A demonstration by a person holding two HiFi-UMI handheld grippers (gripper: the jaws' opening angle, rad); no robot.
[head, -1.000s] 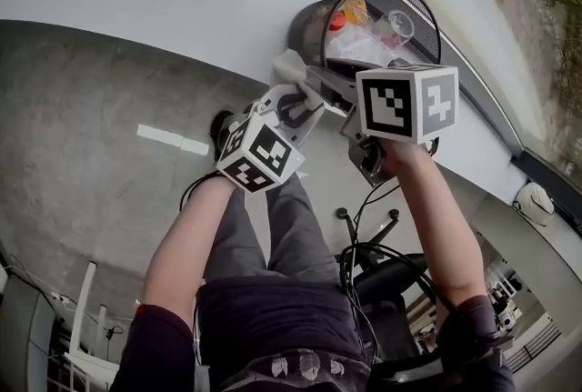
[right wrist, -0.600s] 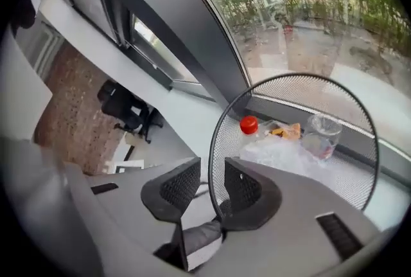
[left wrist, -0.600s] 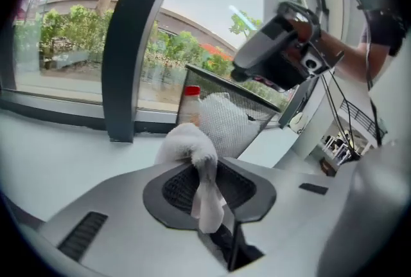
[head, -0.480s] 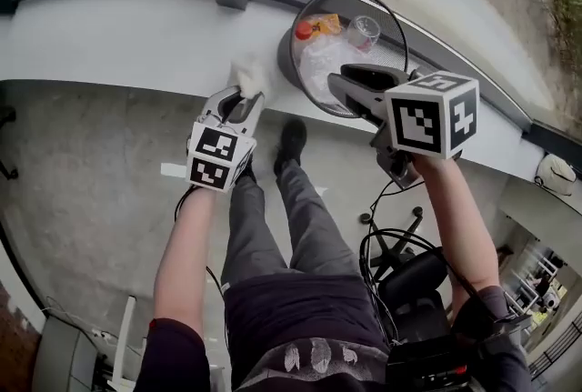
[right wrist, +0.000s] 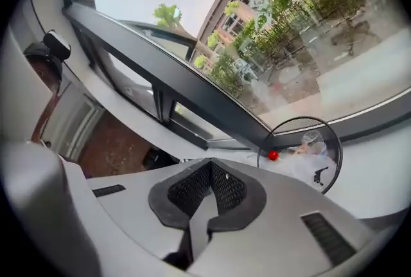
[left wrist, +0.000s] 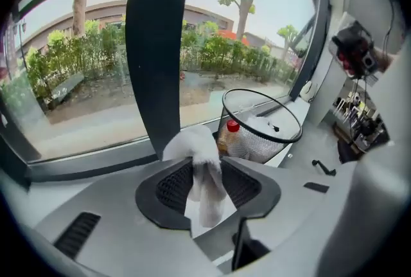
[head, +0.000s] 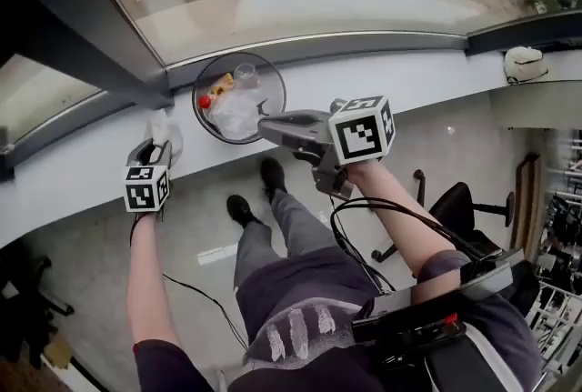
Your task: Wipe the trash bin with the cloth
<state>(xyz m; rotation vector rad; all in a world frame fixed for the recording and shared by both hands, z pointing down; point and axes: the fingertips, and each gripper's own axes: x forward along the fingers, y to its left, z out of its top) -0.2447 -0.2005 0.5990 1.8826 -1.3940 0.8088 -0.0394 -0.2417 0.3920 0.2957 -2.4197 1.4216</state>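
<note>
The black wire-mesh trash bin (head: pixel 275 95) stands on the white window ledge (head: pixel 409 76), with a red-capped bottle (head: pixel 205 101), a clear cup and plastic inside it. A white cloth (head: pixel 164 128) is bunched in my left gripper (head: pixel 159 145), which hovers over the ledge well left of the bin. From the left gripper view, the cloth (left wrist: pixel 192 144) hangs between the jaws of that gripper (left wrist: pixel 204 163). They have just been opening a little, and the bin (left wrist: pixel 270 147) is beyond them to the right. My right gripper (head: pixel 264 125) points at the bin's near side. Its jaws (right wrist: pixel 209 163) have just been closing and stand shut on nothing, the bin (right wrist: pixel 331 171) ahead to the right.
A dark window pillar (head: pixel 82 26) rises behind the ledge at the left, with glass all along the back. A small white object (head: pixel 525 63) sits on the ledge at the far right. The person's legs, loose cables and an office chair (head: pixel 446 208) are below.
The left gripper has carried the cloth leftwards, away from the bin. The right gripper has risen and tilted up, and its jaws went from open to shut. The head view now looks from further back.
</note>
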